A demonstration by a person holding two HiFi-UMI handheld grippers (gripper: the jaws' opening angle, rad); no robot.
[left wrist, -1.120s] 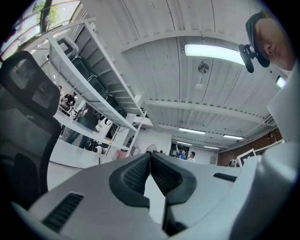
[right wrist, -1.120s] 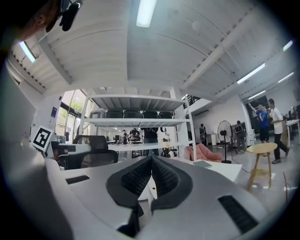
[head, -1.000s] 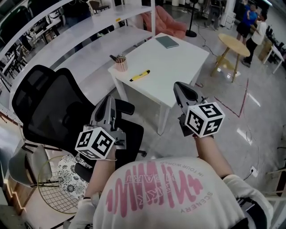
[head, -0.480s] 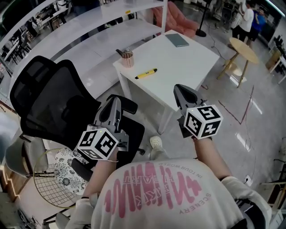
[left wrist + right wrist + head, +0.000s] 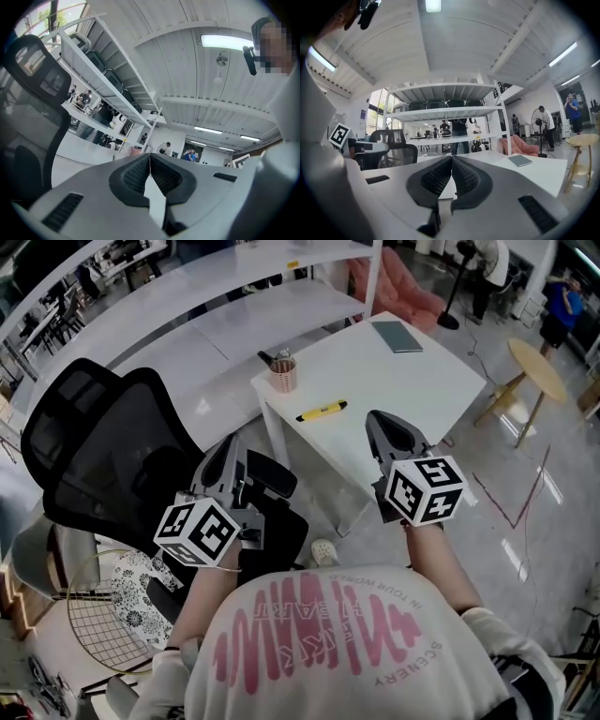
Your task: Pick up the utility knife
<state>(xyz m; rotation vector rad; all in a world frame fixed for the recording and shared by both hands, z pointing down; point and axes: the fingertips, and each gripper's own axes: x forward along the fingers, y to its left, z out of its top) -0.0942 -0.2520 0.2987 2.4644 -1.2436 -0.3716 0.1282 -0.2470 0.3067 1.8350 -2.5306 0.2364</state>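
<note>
The yellow utility knife (image 5: 322, 411) lies on the white table (image 5: 412, 381), near its front left corner. My right gripper (image 5: 380, 423) is held in the air just short of the table's near edge, to the right of the knife, jaws shut and empty (image 5: 451, 159). Over the black office chair (image 5: 112, 456), left of the table, my left gripper (image 5: 223, 451) is also shut with nothing in it (image 5: 150, 157). Neither gripper view shows the knife.
A pink cup of pens (image 5: 282, 374) stands at the table's left corner and a grey notebook (image 5: 397, 336) lies at its far side (image 5: 519, 160). A long white shelf unit (image 5: 216, 306) runs behind. A round wooden table (image 5: 539, 371) stands at right, a wire stool (image 5: 103, 629) at lower left.
Both grippers have moved forward toward the white table, which now sits closer and more central in the head view. Both stay shut.
</note>
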